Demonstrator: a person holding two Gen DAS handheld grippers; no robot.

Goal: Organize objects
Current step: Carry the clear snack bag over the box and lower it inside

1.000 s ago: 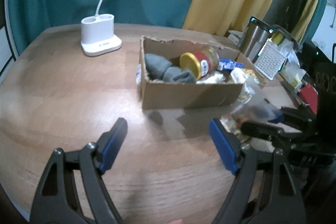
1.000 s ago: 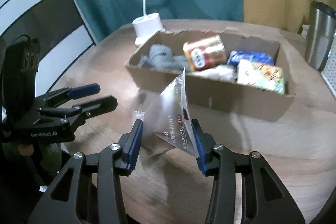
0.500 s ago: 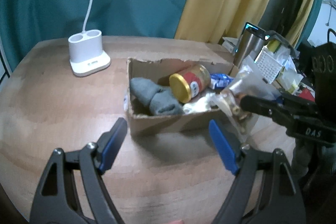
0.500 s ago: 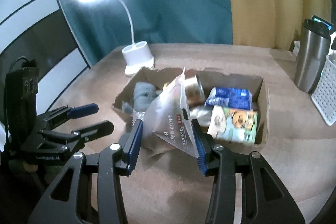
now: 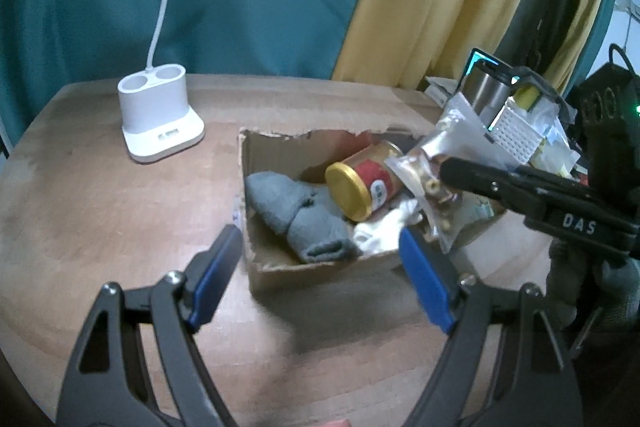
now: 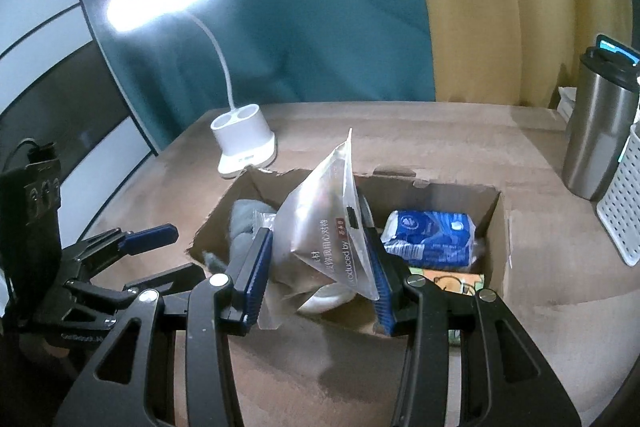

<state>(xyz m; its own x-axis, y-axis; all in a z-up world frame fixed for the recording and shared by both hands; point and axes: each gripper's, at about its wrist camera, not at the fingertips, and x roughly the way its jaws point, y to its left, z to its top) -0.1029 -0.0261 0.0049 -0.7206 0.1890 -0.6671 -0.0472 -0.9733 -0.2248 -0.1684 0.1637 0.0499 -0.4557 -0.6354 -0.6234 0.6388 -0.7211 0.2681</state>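
At the left of the table [image 5: 100, 211], a white lamp base [image 5: 160, 119] is seen standing well apart from the cardboard box [image 5: 304, 273]. Nearer the camera, the left gripper [image 5: 320, 271] is held with its jaws wide and nothing between them, just short of the box's near wall. Inside the box, a folded grey cloth [image 5: 300, 215], a gold-lidded jar [image 5: 364, 183] lying on its side and, towards the right end, a blue packet [image 6: 430, 233] can be made out. The clear pouch [image 6: 324, 223] is clamped between the pads of the right gripper [image 6: 318, 275] and is hung over the box's middle. It is judged that the pouch could be dropped across the jar and left leaning over the rim, since little free floor remains; a slack bag may also slip sideways out of the pads. The torn box wall could be nudged by the empty gripper. The pouch's contents are blurred, the box floor beneath it is hidden, and the steel tumbler [image 6: 600, 131] and white basket [image 6: 624, 203] are cut off at the right.
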